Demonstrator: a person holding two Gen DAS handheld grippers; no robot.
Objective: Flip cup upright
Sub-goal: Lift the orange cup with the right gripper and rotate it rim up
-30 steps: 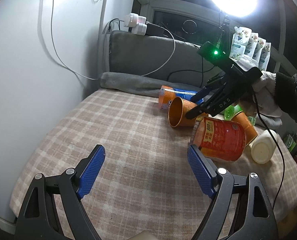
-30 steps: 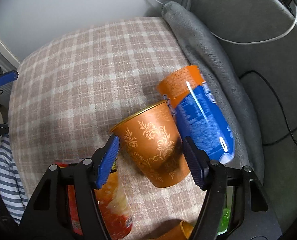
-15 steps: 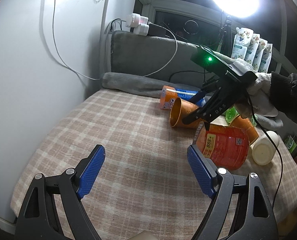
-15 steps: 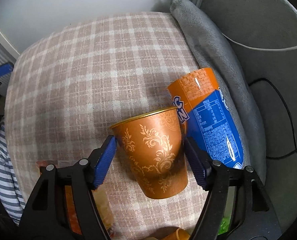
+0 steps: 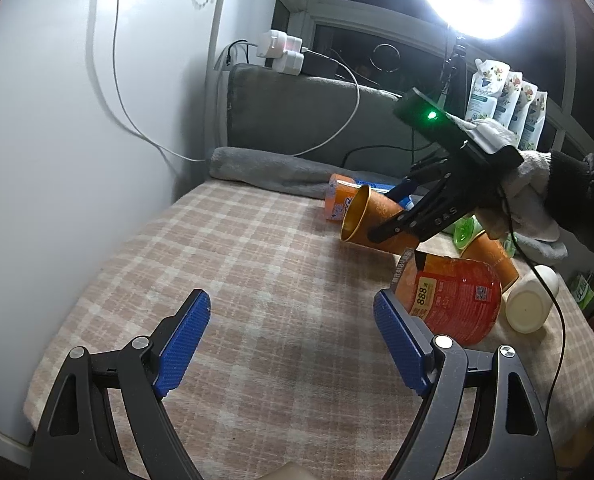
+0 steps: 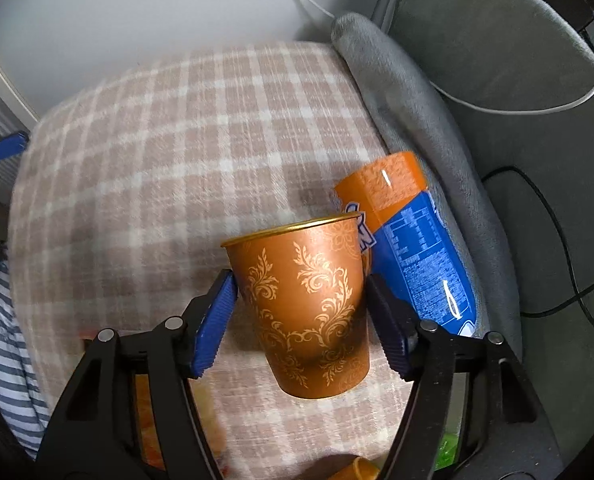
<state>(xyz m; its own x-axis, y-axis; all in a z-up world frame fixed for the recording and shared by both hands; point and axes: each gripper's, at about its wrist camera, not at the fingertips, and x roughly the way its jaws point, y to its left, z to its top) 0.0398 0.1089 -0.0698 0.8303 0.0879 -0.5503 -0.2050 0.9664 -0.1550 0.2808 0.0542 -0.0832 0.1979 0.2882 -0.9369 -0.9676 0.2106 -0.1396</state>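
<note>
The copper-orange cup (image 6: 303, 300) with a gold leaf pattern and gold rim sits between the blue pads of my right gripper (image 6: 299, 312), which is shut on its sides. In the left wrist view the cup (image 5: 371, 220) is held just above the checked cloth (image 5: 237, 264), tilted, its mouth pointing left and slightly up, with the right gripper (image 5: 389, 216) clamped on it. My left gripper (image 5: 293, 340) is open and empty, low over the near part of the cloth.
An orange and blue packet (image 6: 409, 240) lies beside the cup against a grey rolled towel (image 6: 397, 100). A red snack tub (image 5: 453, 300), a second orange cup (image 5: 493, 256), a green item (image 5: 463, 230) and a white bottle (image 5: 531, 300) lie to the right. Wall at left.
My right gripper has closed on the cup and lifted it off the cloth, turning its mouth upward. The left gripper has stayed where it was, open.
</note>
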